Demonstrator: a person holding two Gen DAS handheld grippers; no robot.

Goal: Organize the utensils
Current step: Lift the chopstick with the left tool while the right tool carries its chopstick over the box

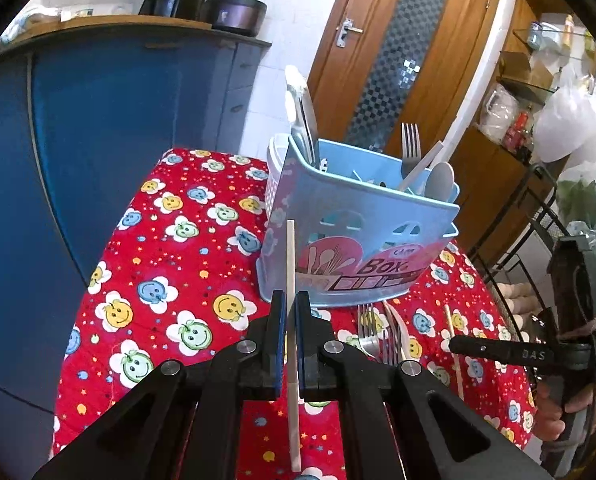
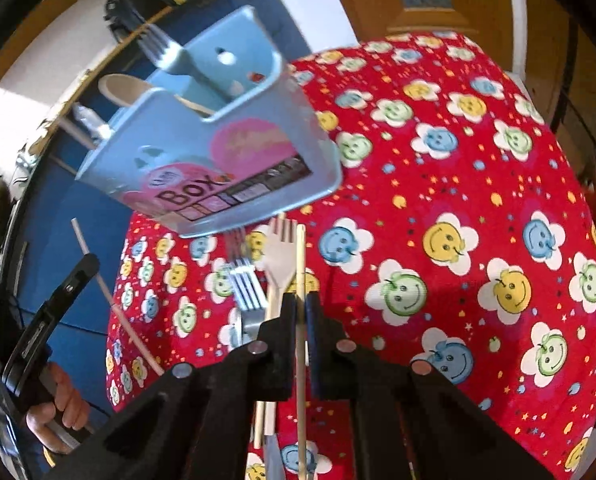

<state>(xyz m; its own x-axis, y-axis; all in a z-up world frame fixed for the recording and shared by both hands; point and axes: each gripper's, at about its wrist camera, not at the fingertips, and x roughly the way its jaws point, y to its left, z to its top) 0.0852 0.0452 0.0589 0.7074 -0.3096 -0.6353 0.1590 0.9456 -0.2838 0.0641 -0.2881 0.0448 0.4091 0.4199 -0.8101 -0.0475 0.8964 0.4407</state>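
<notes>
A blue utensil box stands on the red smiley tablecloth, holding a fork, spoons and other utensils. My left gripper is shut on a pale chopstick, held upright in front of the box. My right gripper is shut on another chopstick just above the cloth, below the box. Metal forks and a pale plastic fork lie on the cloth beside it. The forks and the right gripper's chopstick also show in the left wrist view.
A blue cabinet with dark appliances on top stands left of the table. A wooden door is behind. A wire rack with eggs and bags stands at the right. The table edge runs close on the left.
</notes>
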